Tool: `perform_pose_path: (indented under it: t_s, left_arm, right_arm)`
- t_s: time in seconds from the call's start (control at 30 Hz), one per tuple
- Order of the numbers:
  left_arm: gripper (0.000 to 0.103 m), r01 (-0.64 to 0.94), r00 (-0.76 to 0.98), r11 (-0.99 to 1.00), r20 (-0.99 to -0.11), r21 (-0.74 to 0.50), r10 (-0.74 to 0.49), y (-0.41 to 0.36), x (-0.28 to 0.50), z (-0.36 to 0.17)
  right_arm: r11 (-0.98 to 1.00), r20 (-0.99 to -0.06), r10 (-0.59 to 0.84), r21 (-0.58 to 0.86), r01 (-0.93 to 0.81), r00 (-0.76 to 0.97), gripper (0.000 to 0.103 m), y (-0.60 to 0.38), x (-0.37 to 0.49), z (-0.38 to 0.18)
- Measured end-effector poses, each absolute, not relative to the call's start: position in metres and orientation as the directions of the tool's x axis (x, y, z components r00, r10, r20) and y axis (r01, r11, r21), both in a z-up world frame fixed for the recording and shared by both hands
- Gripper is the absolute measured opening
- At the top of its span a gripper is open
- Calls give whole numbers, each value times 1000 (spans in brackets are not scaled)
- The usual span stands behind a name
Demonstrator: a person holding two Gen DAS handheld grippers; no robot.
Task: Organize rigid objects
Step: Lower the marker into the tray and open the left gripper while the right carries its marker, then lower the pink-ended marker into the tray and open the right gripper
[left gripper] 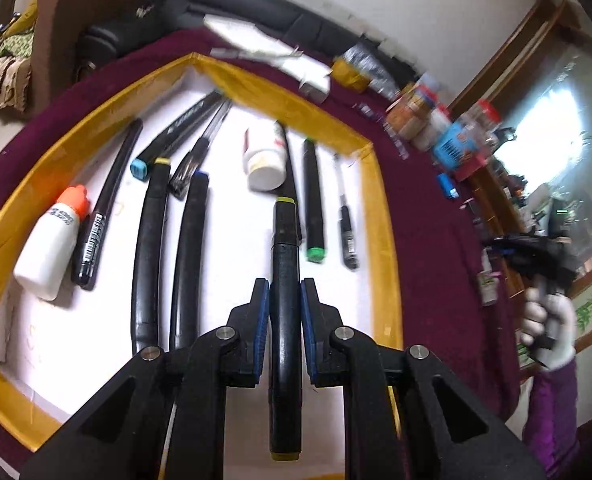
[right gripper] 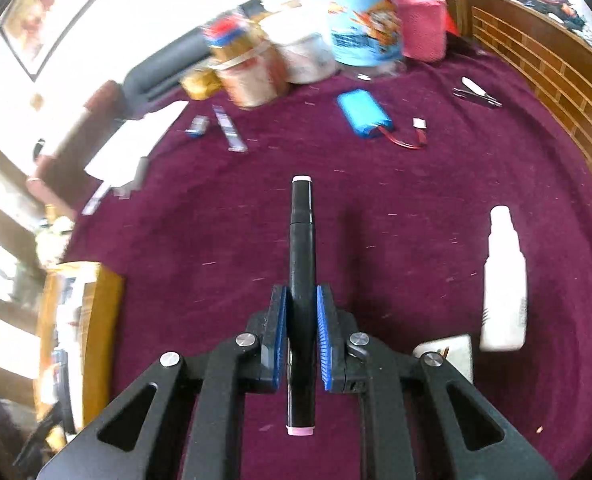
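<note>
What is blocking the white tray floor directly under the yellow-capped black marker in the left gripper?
Nothing visible: the left gripper holds the yellow-capped black marker over a bare strip of the yellow-rimmed white tray, between the blue-capped black marker and green-capped black marker.

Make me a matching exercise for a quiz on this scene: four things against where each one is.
Things:
1. black marker with yellow end caps
2. black marker with pink end caps
3. white bottle with orange cap
4. blue battery pack with red wires

Places:
A. lying on the maroon cloth
B. between the left gripper's pads
C. lying in the yellow-rimmed tray, at its left side
D. between the right gripper's pads

Pairs: 1-B, 2-D, 3-C, 4-A
</note>
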State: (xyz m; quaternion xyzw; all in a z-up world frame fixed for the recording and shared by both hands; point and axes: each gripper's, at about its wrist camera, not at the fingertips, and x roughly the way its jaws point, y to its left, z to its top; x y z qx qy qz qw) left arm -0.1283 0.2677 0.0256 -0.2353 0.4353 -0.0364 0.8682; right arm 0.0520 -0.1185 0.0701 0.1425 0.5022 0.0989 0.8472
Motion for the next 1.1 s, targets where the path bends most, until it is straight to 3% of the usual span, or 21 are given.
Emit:
perform_pose_path:
  t_s: [0.33,0.53,0.63,0.7,0.77,1.1]
  left_arm:
    - [13,-210,558,919,-813,-333,-167,275,-105,17]
    - [20,-230,569,903,-803,-364,-179,287,-113,18]
    - [20,-201,622,884,-752,-423,-218,292,-129,32]
    - [26,-184,675,870,-702,-457,-226,298,-146,45]
    - [46,-191,715,864,-670,-465,-202,306,-160,55]
    - [47,-217,751,836,-633,-505,-188,339,-180,55]
  right_arm:
    - [823,-737,567,523,-221,367,13,-39,9,100]
    - [760,-724,643,561,-329,250,13,42,-17,96]
    - [742,-734,651,564,-364,191,13,79,-29,87]
    - [736,-746,648,564,-375,151,13,102,-36,78]
    - [738,-761,637,556,-382,123,13,122,-40,69]
    - [812,-866,484,394,-430,122,13,190,-53,38]
